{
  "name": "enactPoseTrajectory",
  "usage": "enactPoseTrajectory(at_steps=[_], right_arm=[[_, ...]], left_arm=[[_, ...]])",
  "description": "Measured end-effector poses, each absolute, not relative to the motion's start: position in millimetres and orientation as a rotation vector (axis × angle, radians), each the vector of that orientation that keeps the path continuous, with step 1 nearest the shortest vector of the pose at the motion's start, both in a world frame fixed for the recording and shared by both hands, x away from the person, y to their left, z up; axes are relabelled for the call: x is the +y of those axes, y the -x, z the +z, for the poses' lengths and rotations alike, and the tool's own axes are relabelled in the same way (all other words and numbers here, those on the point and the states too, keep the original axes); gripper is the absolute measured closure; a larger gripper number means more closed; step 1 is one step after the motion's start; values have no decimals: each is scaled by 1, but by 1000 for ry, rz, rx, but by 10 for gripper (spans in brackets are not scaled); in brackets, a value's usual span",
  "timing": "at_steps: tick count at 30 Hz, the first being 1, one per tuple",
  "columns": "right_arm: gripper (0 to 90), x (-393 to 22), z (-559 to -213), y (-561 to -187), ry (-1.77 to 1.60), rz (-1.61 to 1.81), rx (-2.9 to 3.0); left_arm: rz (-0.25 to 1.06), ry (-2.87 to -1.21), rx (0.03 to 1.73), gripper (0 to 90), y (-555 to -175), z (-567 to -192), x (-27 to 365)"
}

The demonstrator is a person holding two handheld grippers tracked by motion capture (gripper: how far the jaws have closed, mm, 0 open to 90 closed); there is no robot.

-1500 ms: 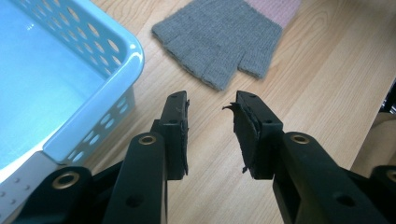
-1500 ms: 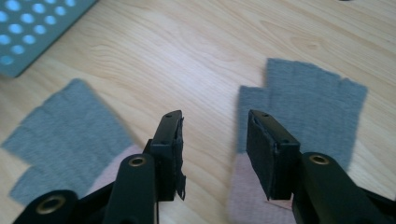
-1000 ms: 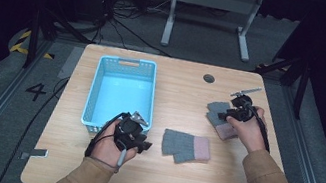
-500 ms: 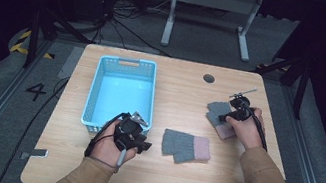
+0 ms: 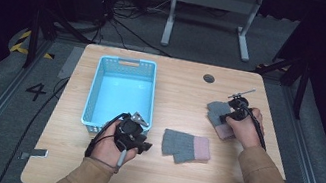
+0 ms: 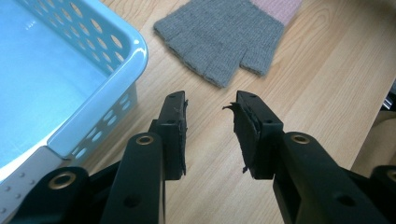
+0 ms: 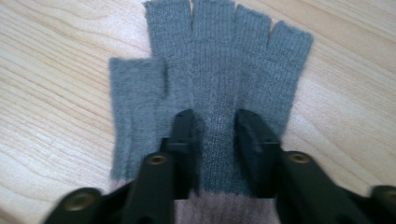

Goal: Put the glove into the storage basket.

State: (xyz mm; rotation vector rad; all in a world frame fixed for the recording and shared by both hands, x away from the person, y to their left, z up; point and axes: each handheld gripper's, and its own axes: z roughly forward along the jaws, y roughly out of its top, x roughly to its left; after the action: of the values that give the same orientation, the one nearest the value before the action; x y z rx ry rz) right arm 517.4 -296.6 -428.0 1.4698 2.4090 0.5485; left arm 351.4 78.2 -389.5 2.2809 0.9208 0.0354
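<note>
Jaws of right gripper (image 7: pixel 214 122) just closed in & now pinch glove (image 7: pixel 219 84) right of basket (image 5: pixel 125 64); pickup looks next. Left gripper (image 6: pixel 209 105) apart, empty.

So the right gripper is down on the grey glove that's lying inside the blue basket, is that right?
Not quite. The right gripper is down on a grey glove, its jaws having just been closing with the knit between them, but that glove lies on the wooden table, right of the blue basket, as the high view shows.
</note>
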Motion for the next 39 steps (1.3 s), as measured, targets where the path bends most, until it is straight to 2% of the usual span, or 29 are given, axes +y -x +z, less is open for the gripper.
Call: enactPoseTrajectory(at_steps=[3,8,23,39], right_arm=[[773,-294,-427,-517,-1469,534,2410],[793,-295,-422,-515,-1471,552,2425],[794,-293,-382,-488,-1331,679,2473],[790,-256,-357,-445,-1048,738,2660]], left_arm=[[34,-2280,920,652,-351,-389,78],[33,-2275,922,652,-352,-389,79],[25,-2264,917,652,-353,-388,77],[19,-2244,855,635,-355,-389,72]])
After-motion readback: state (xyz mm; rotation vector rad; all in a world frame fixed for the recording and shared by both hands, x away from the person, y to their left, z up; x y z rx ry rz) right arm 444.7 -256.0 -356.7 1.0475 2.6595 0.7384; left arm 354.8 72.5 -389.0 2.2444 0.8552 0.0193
